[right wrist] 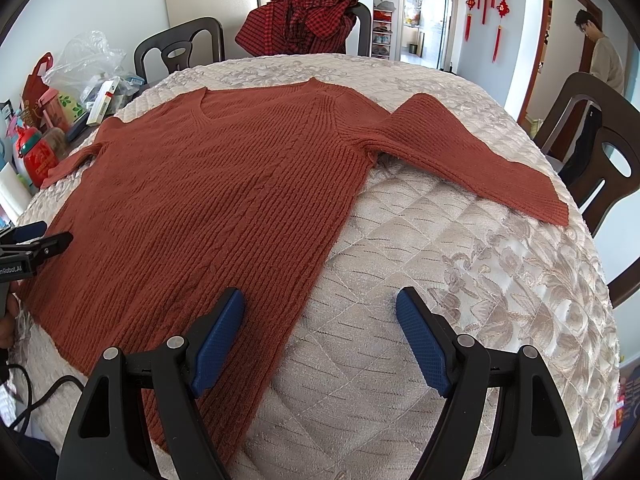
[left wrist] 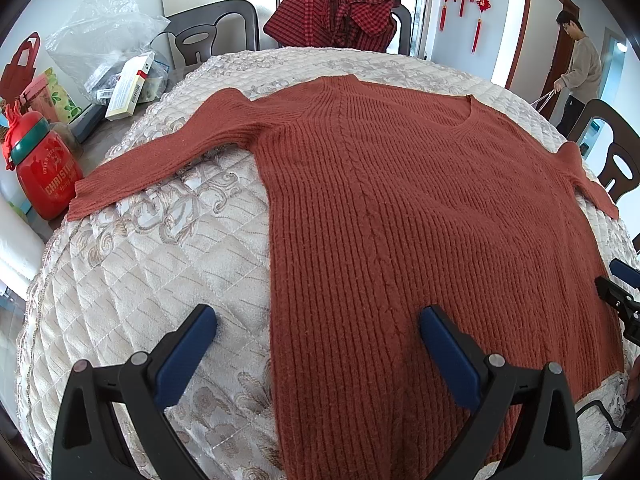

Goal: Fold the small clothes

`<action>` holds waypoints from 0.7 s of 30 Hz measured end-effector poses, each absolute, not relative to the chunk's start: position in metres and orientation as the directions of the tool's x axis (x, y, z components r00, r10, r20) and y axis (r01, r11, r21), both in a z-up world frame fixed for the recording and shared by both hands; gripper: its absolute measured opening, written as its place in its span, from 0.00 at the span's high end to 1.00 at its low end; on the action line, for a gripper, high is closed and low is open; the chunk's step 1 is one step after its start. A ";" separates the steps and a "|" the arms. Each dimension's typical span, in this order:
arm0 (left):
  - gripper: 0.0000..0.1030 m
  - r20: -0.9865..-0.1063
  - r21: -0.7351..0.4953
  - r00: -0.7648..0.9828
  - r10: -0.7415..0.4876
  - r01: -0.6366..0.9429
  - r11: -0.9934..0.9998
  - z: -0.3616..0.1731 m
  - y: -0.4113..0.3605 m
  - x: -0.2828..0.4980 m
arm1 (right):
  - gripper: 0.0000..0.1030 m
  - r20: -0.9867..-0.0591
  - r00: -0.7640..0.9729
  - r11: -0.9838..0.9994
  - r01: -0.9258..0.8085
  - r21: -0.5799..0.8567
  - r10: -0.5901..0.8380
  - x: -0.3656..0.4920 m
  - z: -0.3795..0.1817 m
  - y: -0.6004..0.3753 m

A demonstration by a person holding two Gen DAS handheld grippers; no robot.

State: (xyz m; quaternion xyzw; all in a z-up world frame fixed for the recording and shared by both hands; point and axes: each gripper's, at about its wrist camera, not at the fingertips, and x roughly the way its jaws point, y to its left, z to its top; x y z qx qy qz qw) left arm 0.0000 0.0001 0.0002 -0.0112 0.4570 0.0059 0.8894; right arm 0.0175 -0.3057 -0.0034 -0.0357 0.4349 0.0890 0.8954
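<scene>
Right now the rust sweater (left wrist: 400, 208) lies flat on the quilted table cover (left wrist: 168, 264) (sleeves spread), while the left gripper (left wrist: 318, 322) and right gripper (right wrist: 320, 304) hover wide open, holding nothing.

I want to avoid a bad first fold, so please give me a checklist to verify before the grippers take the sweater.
1. Sweater lies flat, front up, on the quilt: ok.
2. Both sleeves spread out, not tucked under: left sleeve ok, right sleeve ok.
3. Left gripper open and empty, over the sweater's left edge: ok.
4. Right gripper open and empty, over the right edge: ok.
5. Nothing lying on the sweater: ok.
6. Hem corners free to pinch: cannot tell, the grippers hide the near hem.
</scene>
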 end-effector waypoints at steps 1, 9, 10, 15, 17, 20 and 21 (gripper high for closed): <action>0.00 -0.813 -0.015 0.582 0.000 -0.021 1.000 0.000 0.000 0.000 | 0.24 -0.785 0.606 0.982 -0.191 0.013 0.128 0.018 -0.003 -0.306; 0.00 -0.812 -0.015 0.584 0.000 -0.021 1.000 0.000 0.000 0.000 | 0.24 -0.785 0.606 0.982 -0.191 0.013 0.128 0.018 -0.003 -0.301; 0.00 -0.812 -0.015 0.583 0.000 -0.021 1.000 0.000 0.000 0.000 | 0.24 -0.785 0.606 0.982 -0.190 0.013 0.128 0.018 -0.003 -0.304; 0.00 -0.812 -0.015 0.584 0.000 -0.021 1.000 0.000 0.000 0.000 | 0.24 -0.785 0.606 0.982 -0.190 0.015 0.130 0.018 -0.003 -0.305; 0.00 -0.811 -0.015 0.585 0.000 -0.021 1.000 0.000 0.000 0.000 | 0.24 -0.785 0.606 0.982 -0.190 0.015 0.130 0.018 -0.003 -0.305; 0.00 -0.811 -0.015 0.585 0.000 -0.021 1.000 0.000 0.000 0.000 | 0.24 -0.785 0.606 0.982 -0.190 0.015 0.130 0.018 -0.003 -0.304; 0.00 -0.811 -0.015 0.585 0.000 -0.021 1.000 0.000 0.000 0.000 | 0.24 -0.785 0.606 0.982 -0.190 0.015 0.130 0.017 -0.003 -0.305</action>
